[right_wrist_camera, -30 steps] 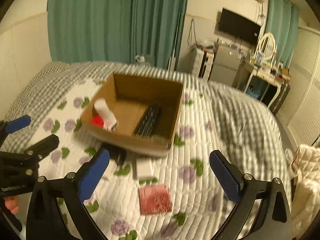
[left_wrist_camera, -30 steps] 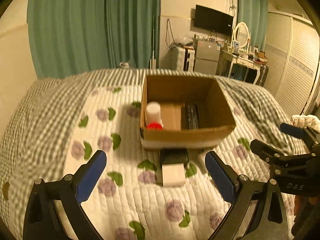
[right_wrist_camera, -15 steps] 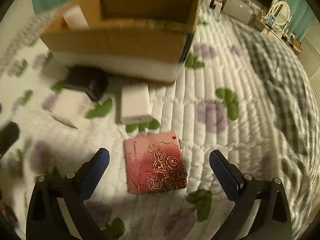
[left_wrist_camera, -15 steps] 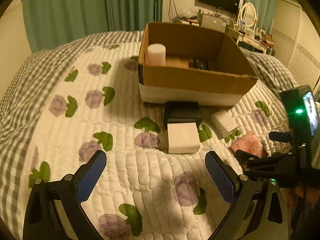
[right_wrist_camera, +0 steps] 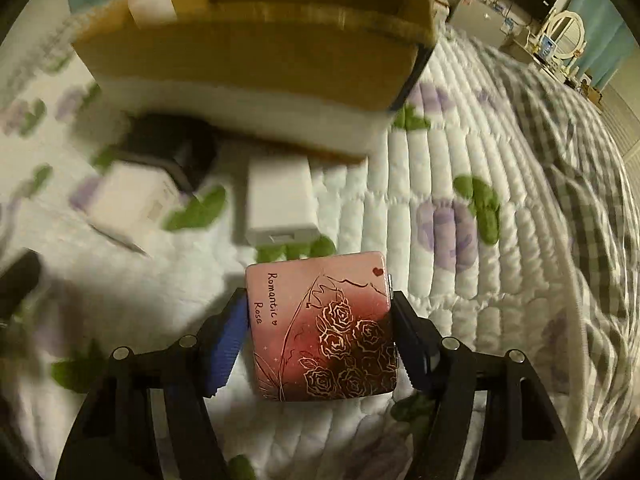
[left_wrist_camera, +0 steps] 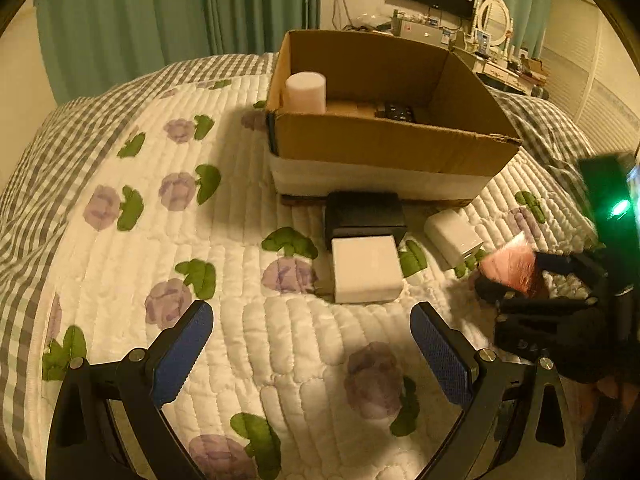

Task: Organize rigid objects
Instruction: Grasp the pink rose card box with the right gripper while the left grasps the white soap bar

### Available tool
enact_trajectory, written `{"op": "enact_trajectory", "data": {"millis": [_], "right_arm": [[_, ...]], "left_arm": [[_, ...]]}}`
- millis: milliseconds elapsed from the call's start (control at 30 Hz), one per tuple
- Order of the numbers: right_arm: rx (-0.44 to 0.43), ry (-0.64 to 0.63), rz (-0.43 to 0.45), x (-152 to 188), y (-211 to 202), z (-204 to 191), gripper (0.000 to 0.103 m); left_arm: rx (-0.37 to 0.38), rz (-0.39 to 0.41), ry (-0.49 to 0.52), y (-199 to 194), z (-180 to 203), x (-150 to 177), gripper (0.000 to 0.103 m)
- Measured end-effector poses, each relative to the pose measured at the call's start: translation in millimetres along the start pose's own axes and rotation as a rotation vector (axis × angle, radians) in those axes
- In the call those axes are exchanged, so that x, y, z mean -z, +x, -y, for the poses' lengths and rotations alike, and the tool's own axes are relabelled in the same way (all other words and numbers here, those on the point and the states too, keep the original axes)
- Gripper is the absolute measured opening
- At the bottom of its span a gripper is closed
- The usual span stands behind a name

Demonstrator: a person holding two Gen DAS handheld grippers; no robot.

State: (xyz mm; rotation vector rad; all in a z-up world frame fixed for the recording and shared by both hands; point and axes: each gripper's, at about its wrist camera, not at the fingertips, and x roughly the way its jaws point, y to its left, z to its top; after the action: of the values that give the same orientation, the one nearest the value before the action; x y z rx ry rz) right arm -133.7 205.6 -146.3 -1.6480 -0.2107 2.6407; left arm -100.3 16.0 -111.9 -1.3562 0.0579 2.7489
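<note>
Remote (left_wrist_camera: 394, 112) half hidden behind cardboard box (left_wrist_camera: 384, 144) wall.

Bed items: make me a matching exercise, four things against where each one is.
Things:
1. pink case
2. white cylinder
3. black box
4. remote

Places:
A. on the quilt, right against the carton's front wall
B. between the right tongs' pads
C. inside the carton, left corner
D. flat on the carton's floor, right of the middle

Pairs: 1-B, 2-C, 3-A, 4-D
</note>
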Motion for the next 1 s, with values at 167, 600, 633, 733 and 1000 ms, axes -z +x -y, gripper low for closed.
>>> {"op": "enact_trajectory", "data": {"millis": [167, 600, 633, 733, 1000], "right_arm": [[-0.034, -0.001, 0.082, -12, -28, 3, 0.068], [-0.044, 0.07, 0.056, -40, -3, 32, 0.068], [-0.058, 0.085, 0.053, -40, -1, 36, 0.068], [-0.078, 0.105, 0.054, -41, 0, 40, 0.068], [-0.059, 0.092, 0.063, -41, 1, 37, 0.068]], "left_arm": [[-0.005, 0.009, 0.001, 8, 11, -13, 0.101], [0.005, -0.072, 0.048, 66, 34, -22, 0.093], [0.004, -0.078, 0.055, 70, 36, -23, 0.088], [0.009, -0.107, 0.064, 83, 40, -24, 0.075], [0.013, -0.102, 0.08, 83, 41, -24, 0.052]]}}
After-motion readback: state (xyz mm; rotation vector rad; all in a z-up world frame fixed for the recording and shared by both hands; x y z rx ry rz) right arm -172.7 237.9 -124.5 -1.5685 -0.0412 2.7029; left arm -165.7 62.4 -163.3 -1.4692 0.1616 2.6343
